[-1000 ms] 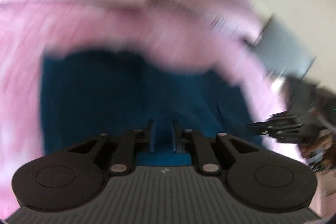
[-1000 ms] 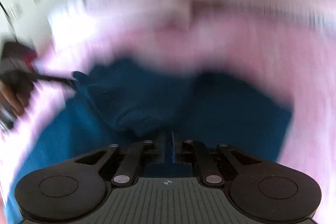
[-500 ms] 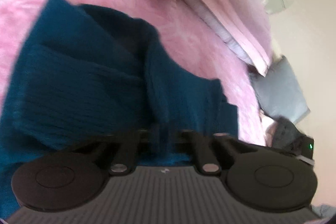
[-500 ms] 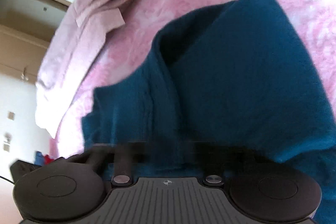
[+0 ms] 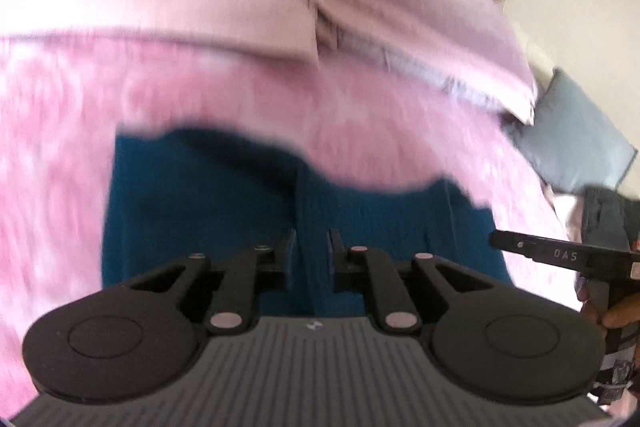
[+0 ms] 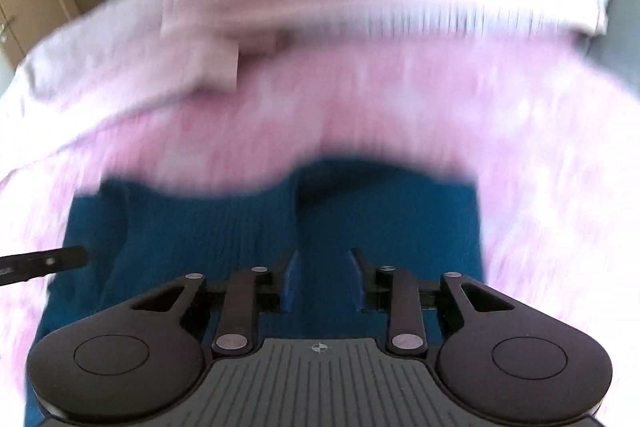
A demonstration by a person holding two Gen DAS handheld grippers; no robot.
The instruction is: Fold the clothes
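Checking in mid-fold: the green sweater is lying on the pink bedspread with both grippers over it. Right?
Not quite: the sweater is dark teal blue, not green, as the right wrist view shows. It does lie on the pink bedspread, with the left gripper and right gripper, both opening, over it.

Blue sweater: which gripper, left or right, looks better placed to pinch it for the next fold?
Probably left. The left gripper, jaws opening, has a raised ridge of the blue sweater between its fingers; the right gripper, also opening, stands wider above flat cloth, nothing pinched.
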